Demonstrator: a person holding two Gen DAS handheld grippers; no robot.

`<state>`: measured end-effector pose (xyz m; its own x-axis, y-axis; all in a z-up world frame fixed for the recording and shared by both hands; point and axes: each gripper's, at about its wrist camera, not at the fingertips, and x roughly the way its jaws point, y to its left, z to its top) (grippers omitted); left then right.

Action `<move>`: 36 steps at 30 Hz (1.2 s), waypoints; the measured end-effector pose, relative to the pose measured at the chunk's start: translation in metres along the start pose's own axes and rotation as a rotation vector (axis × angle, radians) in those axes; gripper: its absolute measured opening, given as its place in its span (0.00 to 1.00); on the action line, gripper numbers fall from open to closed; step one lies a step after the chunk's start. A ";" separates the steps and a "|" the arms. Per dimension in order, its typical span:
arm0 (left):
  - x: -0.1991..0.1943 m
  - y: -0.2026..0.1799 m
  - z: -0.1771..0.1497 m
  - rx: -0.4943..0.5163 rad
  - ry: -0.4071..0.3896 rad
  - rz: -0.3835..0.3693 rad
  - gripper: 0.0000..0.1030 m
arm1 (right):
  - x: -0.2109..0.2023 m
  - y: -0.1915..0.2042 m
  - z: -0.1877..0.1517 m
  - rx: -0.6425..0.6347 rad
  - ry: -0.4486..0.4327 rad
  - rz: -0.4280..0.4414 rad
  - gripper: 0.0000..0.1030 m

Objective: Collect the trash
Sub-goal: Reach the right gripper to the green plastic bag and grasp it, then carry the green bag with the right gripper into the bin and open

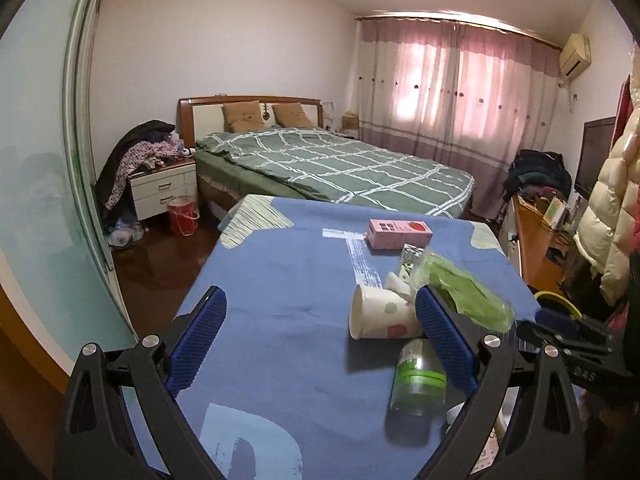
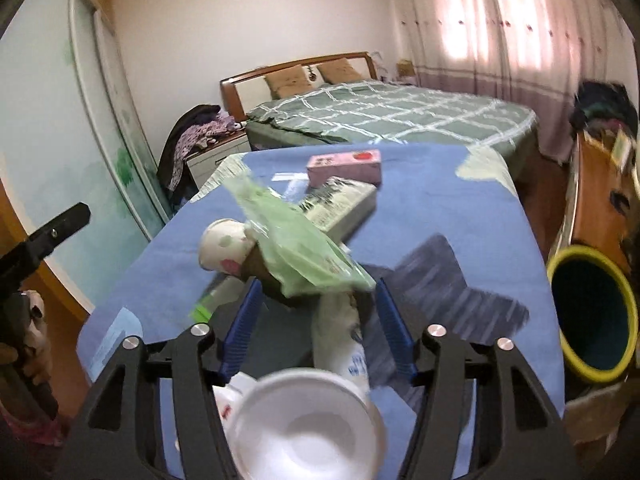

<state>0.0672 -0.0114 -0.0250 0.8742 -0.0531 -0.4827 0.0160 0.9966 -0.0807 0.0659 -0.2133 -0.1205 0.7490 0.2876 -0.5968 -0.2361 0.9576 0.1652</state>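
Trash lies on a blue cloth table [image 1: 280,280]: a pink carton [image 1: 398,234], a patterned box [image 1: 410,258], a green plastic wrapper [image 1: 464,292], a tipped paper cup [image 1: 380,314] and a green-labelled bottle [image 1: 418,376]. My left gripper [image 1: 320,320] is open above the cloth, left of the cup. My right gripper [image 2: 318,300] is open, its blue fingers [image 2: 244,320] on either side of the wrapper's [image 2: 296,252] near end. The paper cup [image 2: 224,246], box [image 2: 340,204], carton [image 2: 346,166] and a white cup [image 2: 308,428] show there too.
A bin with a yellow rim [image 2: 592,316] stands right of the table. A bed [image 1: 332,164], nightstand [image 1: 162,190] and red basket [image 1: 182,214] lie beyond. A wooden cabinet [image 1: 536,236] and hanging coats [image 1: 608,204] are at right.
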 end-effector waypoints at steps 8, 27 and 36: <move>0.010 -0.016 -0.008 0.028 0.019 -0.029 0.91 | 0.037 0.010 0.017 -0.067 0.060 -0.059 0.50; 0.020 -0.032 -0.018 0.062 0.053 -0.072 0.91 | -0.026 -0.025 0.018 0.085 -0.078 -0.006 0.07; 0.024 -0.048 -0.026 0.092 0.076 -0.107 0.91 | -0.050 -0.088 0.006 0.255 -0.138 -0.110 0.07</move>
<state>0.0754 -0.0625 -0.0554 0.8261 -0.1602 -0.5403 0.1546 0.9864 -0.0561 0.0524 -0.3116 -0.1002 0.8428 0.1651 -0.5123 0.0006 0.9515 0.3076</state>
